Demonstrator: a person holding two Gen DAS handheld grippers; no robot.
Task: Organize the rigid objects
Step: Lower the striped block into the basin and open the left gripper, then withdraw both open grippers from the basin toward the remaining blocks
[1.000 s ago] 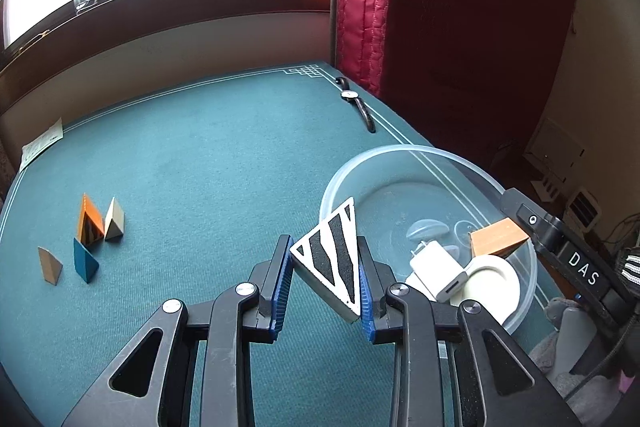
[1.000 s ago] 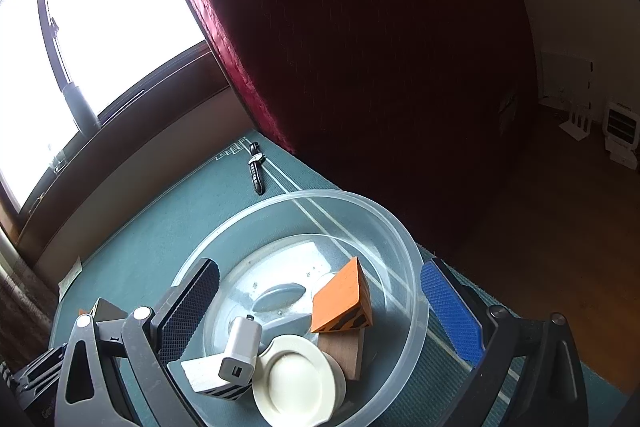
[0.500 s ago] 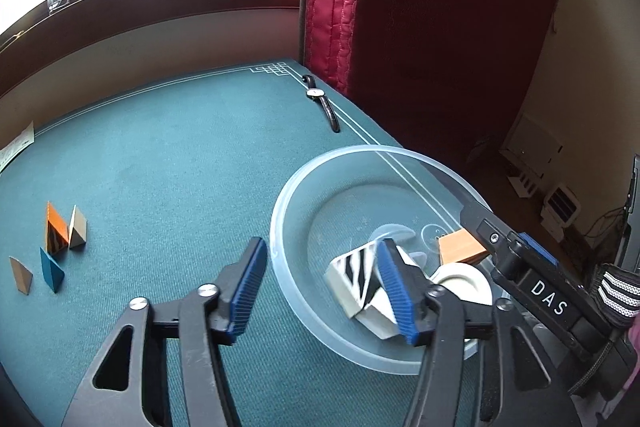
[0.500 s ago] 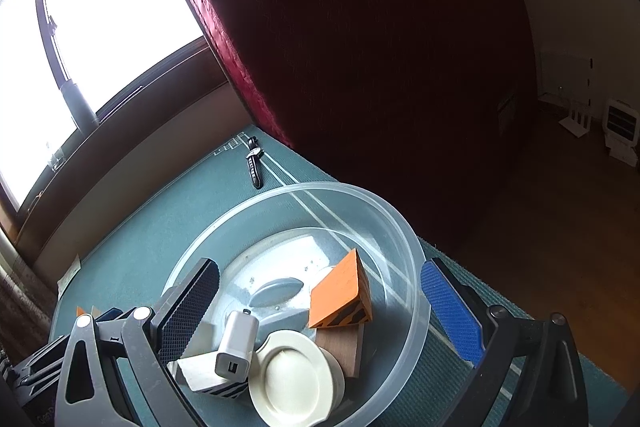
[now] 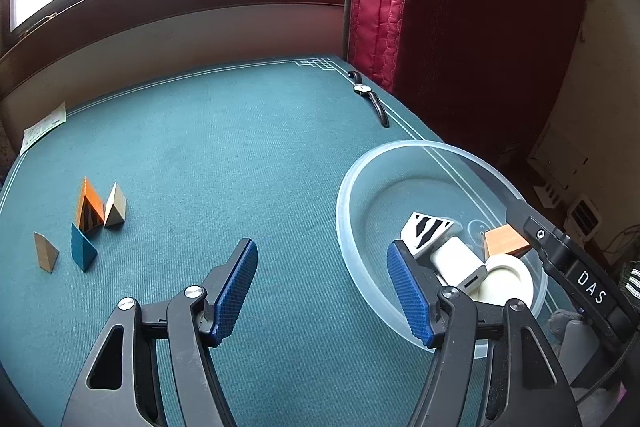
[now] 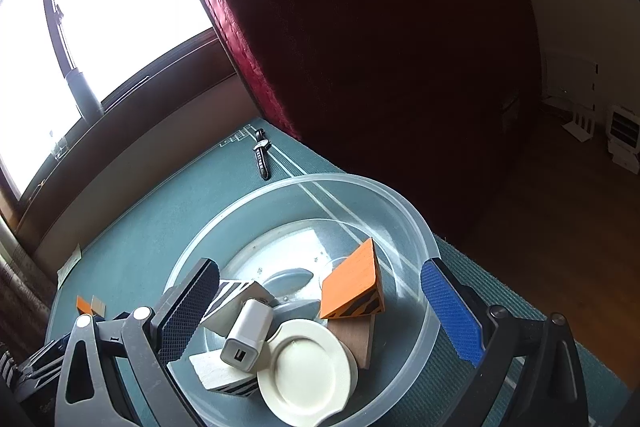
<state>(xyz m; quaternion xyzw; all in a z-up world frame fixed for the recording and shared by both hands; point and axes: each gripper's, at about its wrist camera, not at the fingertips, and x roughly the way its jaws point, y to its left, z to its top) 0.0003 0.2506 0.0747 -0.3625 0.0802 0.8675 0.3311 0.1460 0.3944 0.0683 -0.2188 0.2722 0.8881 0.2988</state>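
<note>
Green felt table: your left gripper gapes empty, striped wedge lying in clear bowl; right gripper (also spread) straddles the rim, likely steadying.

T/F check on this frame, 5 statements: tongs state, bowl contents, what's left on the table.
1. The left tongs grip the striped white block. False: they are open and the block lies in the clear bowl.
2. The right tongs are open. True.
3. A white charger lies in the bowl. True.
4. The wristwatch lies in the bowl. False: it lies on the green table, beyond the bowl.
5. Four small wedges stand on the table, outside the bowl. True.
</note>
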